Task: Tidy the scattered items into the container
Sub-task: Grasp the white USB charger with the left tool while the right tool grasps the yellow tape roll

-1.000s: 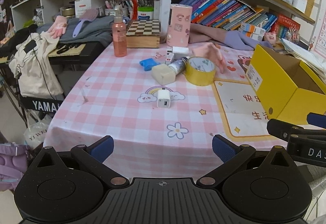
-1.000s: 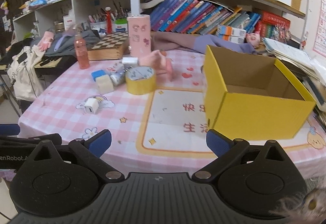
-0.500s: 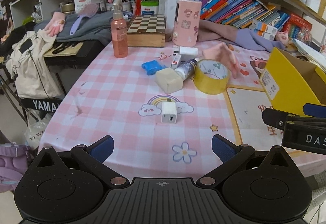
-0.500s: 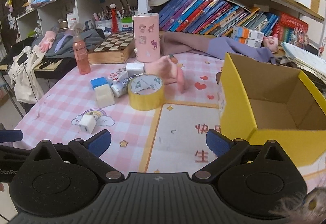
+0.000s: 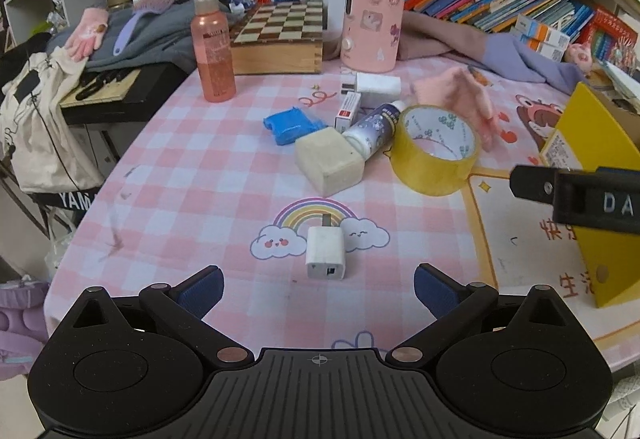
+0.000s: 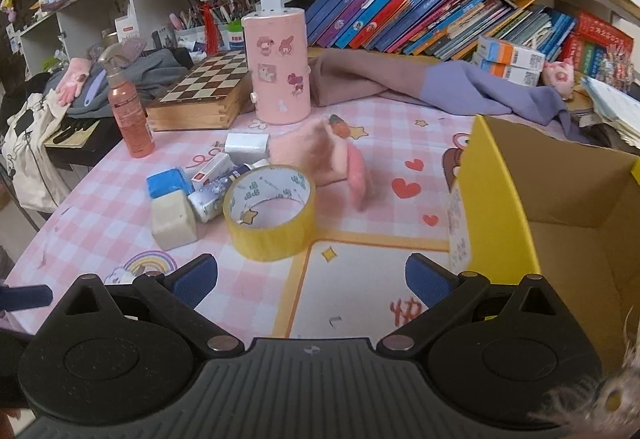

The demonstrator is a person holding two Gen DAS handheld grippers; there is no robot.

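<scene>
Both the left gripper [image 5: 319, 289] and right gripper [image 6: 311, 279] were held wide and empty; "YAM" was read on a keyboard stand [image 5: 76, 201] beside the table.

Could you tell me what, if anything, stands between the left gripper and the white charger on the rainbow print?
Nothing visible does. The white charger lies alone on the tablecloth, just ahead of the open left gripper. The cream block and yellow tape roll lie beyond it.
</scene>
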